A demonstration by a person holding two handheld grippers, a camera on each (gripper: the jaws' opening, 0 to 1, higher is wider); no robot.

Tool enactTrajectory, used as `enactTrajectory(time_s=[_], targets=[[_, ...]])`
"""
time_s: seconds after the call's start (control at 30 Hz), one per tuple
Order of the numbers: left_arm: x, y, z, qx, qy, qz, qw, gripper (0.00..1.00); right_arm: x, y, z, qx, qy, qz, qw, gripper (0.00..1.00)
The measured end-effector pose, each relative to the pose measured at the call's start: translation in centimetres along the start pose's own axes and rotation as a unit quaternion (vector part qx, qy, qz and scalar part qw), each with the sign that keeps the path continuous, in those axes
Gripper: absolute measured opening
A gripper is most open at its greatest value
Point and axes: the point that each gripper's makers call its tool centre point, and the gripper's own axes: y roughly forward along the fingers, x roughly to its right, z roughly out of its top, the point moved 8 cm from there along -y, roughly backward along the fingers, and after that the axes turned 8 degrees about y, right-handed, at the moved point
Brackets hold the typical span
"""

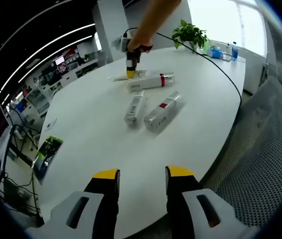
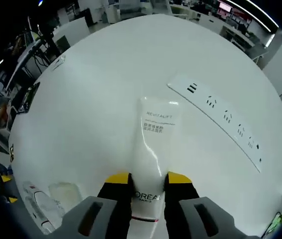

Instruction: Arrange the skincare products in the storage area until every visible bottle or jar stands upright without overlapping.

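Your right gripper point(image 2: 148, 180) has its jaws closed around the white tube point(image 2: 153, 144) near its cap end; the tube lies flat on the table point(image 2: 81, 99), beside a power strip point(image 2: 215, 117). A soft, light tube like that probably squashes and slips, so hold low by the stiffer cap. Your left gripper point(image 1: 143, 174) hangs released over the near table edge, well apart from three bottles point(image 1: 150, 82) lying farther off

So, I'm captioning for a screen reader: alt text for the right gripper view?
The right gripper has its yellow-tipped fingers on either side of a white tube lying flat on a white table. A white power strip lies beside it.
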Motion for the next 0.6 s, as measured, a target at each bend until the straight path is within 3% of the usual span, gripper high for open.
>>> enactTrajectory(time_s=[0.37,0.6], targets=[[-0.1,0.0,0.1,0.003,0.004,0.003,1.0,0.31,0.1,-3.8,0.9,0.055,-0.002,-0.004,0.9985,0.17],[0.0,-0.1,0.2,0.005,0.005,0.005,1.0,0.3,-0.7,-6.6,0.3,0.088,-0.002,0.004,0.9961,0.17]])
